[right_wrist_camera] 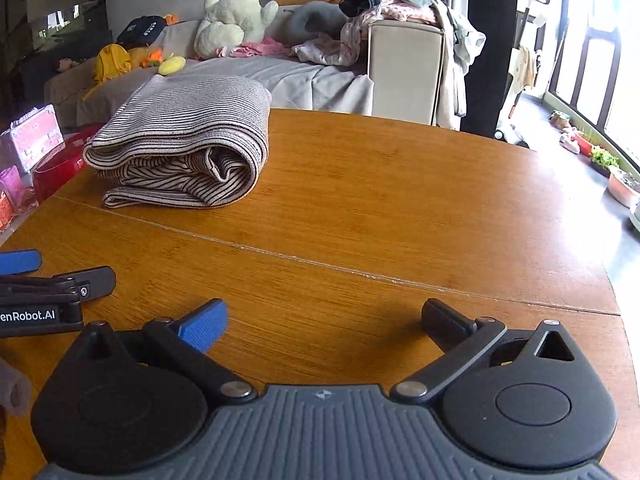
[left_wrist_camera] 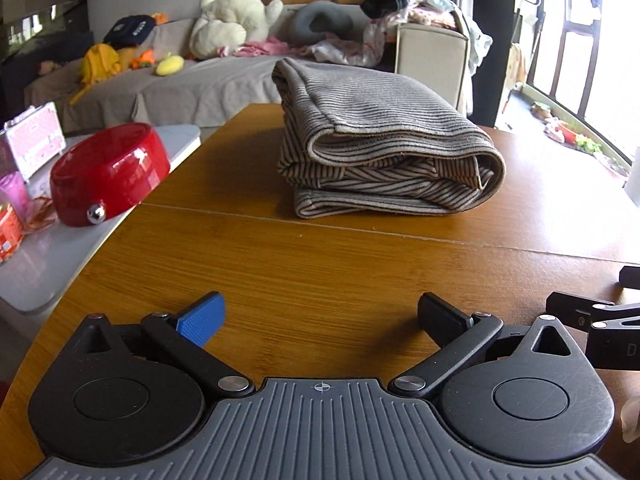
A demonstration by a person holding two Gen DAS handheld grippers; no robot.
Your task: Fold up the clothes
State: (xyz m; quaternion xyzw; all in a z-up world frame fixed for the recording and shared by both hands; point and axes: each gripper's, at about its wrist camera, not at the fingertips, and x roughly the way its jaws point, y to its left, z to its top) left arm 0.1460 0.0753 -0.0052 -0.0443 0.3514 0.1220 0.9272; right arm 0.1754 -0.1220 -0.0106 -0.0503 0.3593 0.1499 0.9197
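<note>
A striped grey and cream garment [left_wrist_camera: 380,140] lies folded into a thick bundle on the round wooden table [left_wrist_camera: 320,264]; the right wrist view has this garment [right_wrist_camera: 184,140] at the far left of the table [right_wrist_camera: 400,208]. My left gripper [left_wrist_camera: 320,316] hovers low over the near part of the table, well short of the bundle, open with nothing between its blue and black fingers. My right gripper [right_wrist_camera: 324,320] is beside it, also open and holding nothing. Each gripper shows at the edge of the other's view: the right one [left_wrist_camera: 600,320] and the left one [right_wrist_camera: 52,280].
A red bowl-like container [left_wrist_camera: 108,172], a pink case [left_wrist_camera: 34,140] and small jars stand on a white side table at the left. Behind the table is a sofa with a plush toy [left_wrist_camera: 236,12] and a heap of clothes [left_wrist_camera: 404,8]. Windows are at the right.
</note>
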